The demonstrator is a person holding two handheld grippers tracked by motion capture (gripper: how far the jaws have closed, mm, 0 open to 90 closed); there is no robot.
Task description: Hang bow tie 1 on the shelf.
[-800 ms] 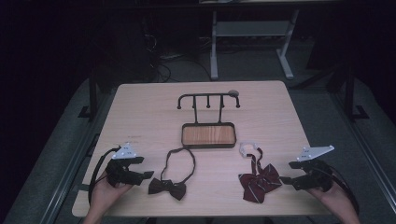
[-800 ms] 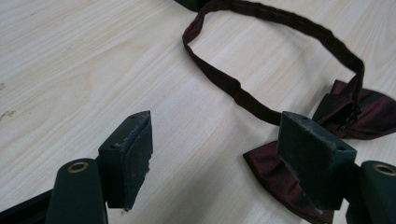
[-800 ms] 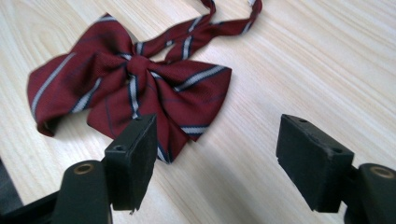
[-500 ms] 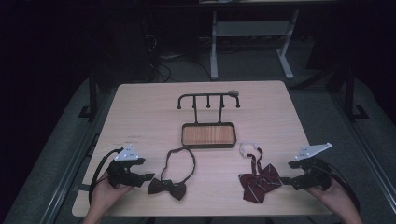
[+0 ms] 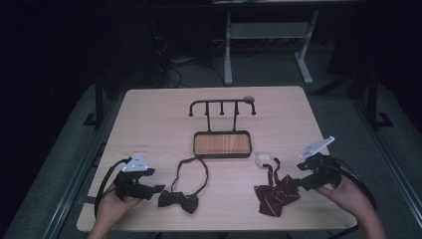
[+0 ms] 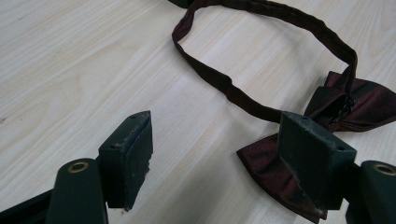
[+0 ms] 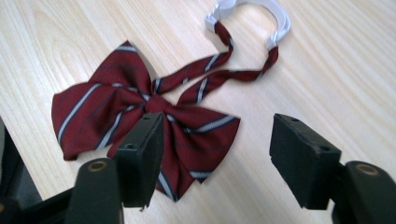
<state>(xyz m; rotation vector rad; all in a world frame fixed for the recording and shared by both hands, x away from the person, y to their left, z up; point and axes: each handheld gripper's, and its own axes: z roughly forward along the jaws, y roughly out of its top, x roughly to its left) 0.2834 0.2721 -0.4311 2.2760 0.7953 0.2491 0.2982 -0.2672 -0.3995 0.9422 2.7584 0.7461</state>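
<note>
Work in hand: two bow ties are lying flat on the surface (image 5: 149, 114), and each is being faced by the claw nearest it; neither is being held.

Left claw (image 5: 155, 188): it is being held at the lower left of the high view with its jaws standing wide apart and nothing between the pads.

Dark bow tie (image 5: 178, 200): it is lying just right of the left claw in the high view, its bow running left to right and its strap looping up the frame. In the left gripper view the bow (image 6: 345, 100) is sitting at the right edge, partly behind the right-hand jaw, so the claw is being judged as aimed a little to one side of it.

Right claw (image 5: 297, 182): it is being held at the lower right of the high view, jaws spread and empty.

Striped bow tie (image 5: 276, 194): it is lying just left of the right claw, with its white-ended strap reaching up the frame. In the right gripper view the bow (image 7: 140, 116) is lying left of centre, one wing passing behind the left-hand jaw.

Nearer hand: each tie is being left to the claw on its own side; the stand (image 5: 222, 105) and its tray (image 5: 222, 144) are lying well apart, up the frame.
</note>
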